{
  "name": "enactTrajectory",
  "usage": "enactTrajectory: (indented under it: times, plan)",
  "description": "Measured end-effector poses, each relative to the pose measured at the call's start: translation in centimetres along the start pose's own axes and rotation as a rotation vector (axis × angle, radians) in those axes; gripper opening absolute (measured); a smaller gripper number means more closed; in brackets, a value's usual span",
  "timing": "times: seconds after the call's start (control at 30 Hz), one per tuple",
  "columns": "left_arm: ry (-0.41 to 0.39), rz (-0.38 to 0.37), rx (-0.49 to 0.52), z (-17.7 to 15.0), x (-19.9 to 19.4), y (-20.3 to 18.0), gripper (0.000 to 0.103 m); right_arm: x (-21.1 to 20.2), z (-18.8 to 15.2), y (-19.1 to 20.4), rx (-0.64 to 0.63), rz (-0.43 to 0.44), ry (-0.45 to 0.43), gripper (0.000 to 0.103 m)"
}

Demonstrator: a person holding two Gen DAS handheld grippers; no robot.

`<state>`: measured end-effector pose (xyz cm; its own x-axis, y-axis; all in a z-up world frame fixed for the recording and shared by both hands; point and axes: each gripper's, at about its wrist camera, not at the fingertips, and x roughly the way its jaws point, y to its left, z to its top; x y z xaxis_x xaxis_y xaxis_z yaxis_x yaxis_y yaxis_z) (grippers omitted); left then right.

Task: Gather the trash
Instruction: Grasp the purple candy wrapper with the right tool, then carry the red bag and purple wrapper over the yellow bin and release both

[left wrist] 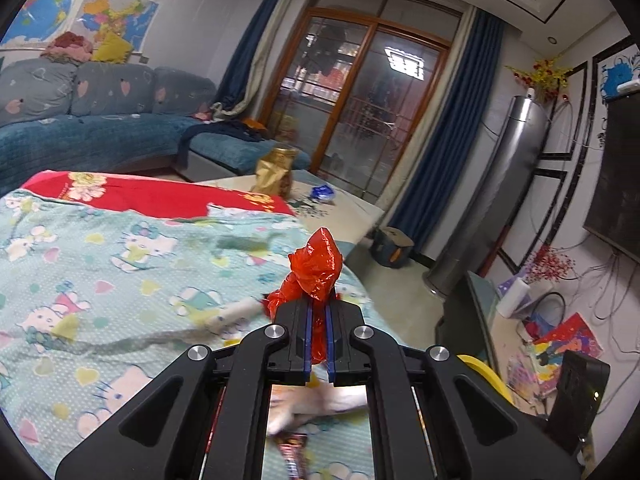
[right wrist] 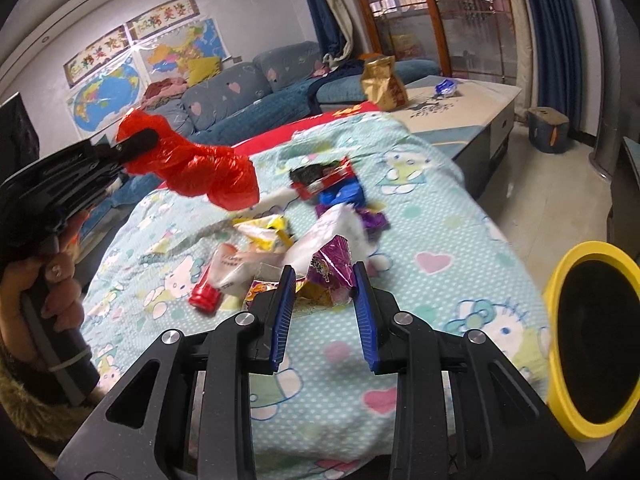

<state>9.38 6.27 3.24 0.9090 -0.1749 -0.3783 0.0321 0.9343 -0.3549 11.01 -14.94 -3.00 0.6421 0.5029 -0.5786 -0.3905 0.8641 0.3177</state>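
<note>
Left claw (left wrist: 319,316) squeezes red bag (left wrist: 316,268). Right claw (right wrist: 325,280) grips purple wrapper (right wrist: 332,270). Wrappers (right wrist: 264,232) left mid-bed (right wrist: 440,240). Yellow bin (right wrist: 560,288) waits at bed's right edge.

Blue sofa (left wrist: 100,128), wall maps (left wrist: 80,12), glass doors w/ blue curtains (left wrist: 452,120), tiled floor.

Wall banners (right wrist: 132,32), upper left of right wrist view: large red and green characters, too blurred to read. Wall maps (right wrist: 112,92) below them: lettering illegible. Gold bag (right wrist: 382,80), upper centre: red print, unreadable. Wrappers (right wrist: 320,272) at centre: print blurred, nothing legible.
</note>
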Motion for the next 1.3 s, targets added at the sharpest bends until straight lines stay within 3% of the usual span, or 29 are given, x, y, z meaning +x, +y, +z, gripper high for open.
enactTrajectory:
  times: [0.73, 1.3]
  plan:
    - [0.065, -0.152, 0.069, -1.7, 1.4, -6.1, 0.005, -4.4, 1.2, -7.1, 0.084, -0.156, -0.091, 0.023]
    - [0.137, -0.265, 0.138, -3.6, 3.9, -11.3, 0.005, -7.4, 0.9, -13.4, 0.165, -0.333, -0.143, 0.023]
